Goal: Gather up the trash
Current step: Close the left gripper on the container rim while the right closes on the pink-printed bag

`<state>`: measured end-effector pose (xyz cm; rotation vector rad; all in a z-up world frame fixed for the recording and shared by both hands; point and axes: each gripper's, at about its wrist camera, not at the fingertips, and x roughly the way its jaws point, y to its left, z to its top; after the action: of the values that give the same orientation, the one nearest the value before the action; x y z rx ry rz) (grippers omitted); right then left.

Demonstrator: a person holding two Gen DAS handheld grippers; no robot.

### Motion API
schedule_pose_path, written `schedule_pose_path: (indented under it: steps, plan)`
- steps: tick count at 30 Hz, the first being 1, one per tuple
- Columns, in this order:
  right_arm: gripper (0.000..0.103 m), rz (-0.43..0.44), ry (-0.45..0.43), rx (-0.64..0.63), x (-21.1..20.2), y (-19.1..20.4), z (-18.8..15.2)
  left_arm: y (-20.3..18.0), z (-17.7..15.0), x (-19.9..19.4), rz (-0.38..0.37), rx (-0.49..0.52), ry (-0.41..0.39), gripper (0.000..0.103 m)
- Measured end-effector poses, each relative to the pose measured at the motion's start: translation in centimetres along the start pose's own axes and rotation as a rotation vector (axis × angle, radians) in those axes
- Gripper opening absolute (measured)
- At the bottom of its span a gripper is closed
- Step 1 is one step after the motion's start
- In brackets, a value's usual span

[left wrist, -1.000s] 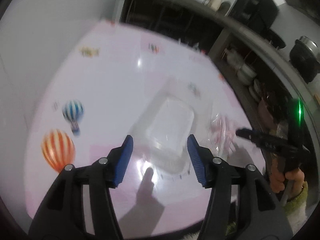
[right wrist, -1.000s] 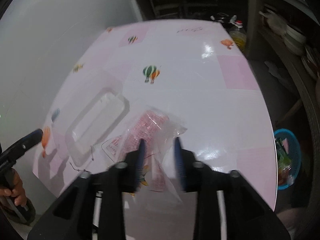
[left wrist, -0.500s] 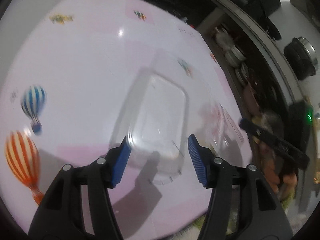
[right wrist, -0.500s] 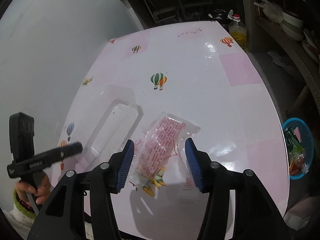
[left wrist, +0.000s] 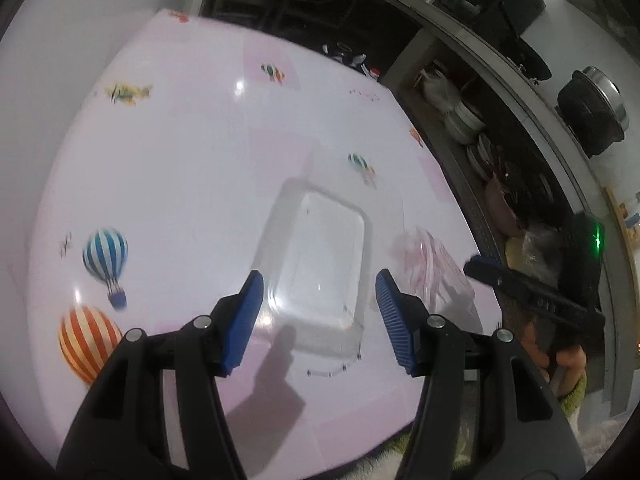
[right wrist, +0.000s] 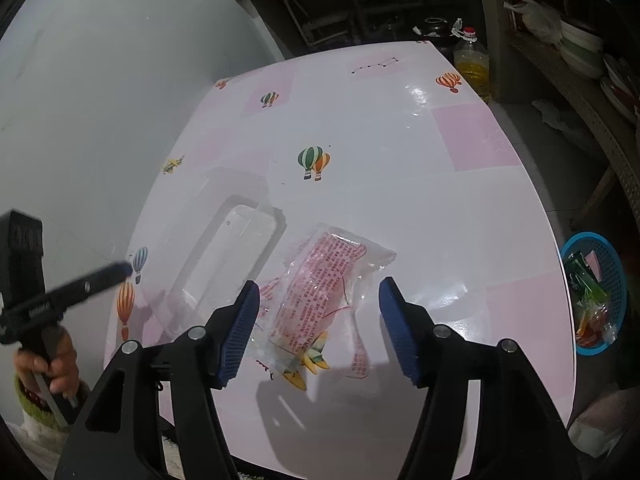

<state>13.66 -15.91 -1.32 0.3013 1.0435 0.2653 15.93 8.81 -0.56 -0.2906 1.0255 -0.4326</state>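
Note:
A clear plastic tray [left wrist: 320, 256] lies on the pink table [left wrist: 180, 168]; it also shows in the right wrist view [right wrist: 228, 248]. A clear wrapper with red print [right wrist: 320, 288] lies to its right, also seen in the left wrist view [left wrist: 428, 264]. My left gripper [left wrist: 318, 320] is open and empty, held above the tray's near end. My right gripper [right wrist: 318, 332] is open and empty, held above the wrapper's near end. Each gripper shows from the side in the other's view, the right one [left wrist: 532, 300] and the left one [right wrist: 68, 296].
A blue basket [right wrist: 596, 292] holding wrappers stands on the floor right of the table [right wrist: 400, 140]. A bottle of yellow oil [right wrist: 472, 64] stands beyond the far table edge. Shelves with stacked dishes [left wrist: 468, 120] run along the right. A grey wall [right wrist: 100, 80] is at the left.
My right gripper has opened wide and pulled back over the wrapper. My left gripper has swung over the tray, dipping closer and then lifting back; its jaws stay open.

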Motion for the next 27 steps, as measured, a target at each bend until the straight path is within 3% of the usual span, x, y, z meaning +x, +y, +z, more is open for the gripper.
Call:
schedule_pose_path:
  steps: [6,11,15,22,27]
  plan:
    - [0.061,-0.002,0.004,0.013,0.0,-0.3,-0.2,-1.2,1.8,0.9,0.099,0.114,-0.054,0.054]
    - [0.061,0.008,0.022,0.018,0.5,0.1,-0.4,0.8,2.7,6.0,0.196,0.149,0.072,0.017]
    - [0.061,0.013,0.023,0.015,0.3,0.4,-0.5,1.6,2.6,6.3,0.184,0.116,0.066,0.005]
    - [0.066,0.003,0.048,0.053,1.5,0.9,0.1,2.6,-0.2,3.0,0.256,-0.036,-0.029,0.003]
    - [0.068,-0.058,0.067,0.052,3.2,2.0,0.3,2.7,-1.9,2.3,0.257,-0.091,-0.039,0.003]
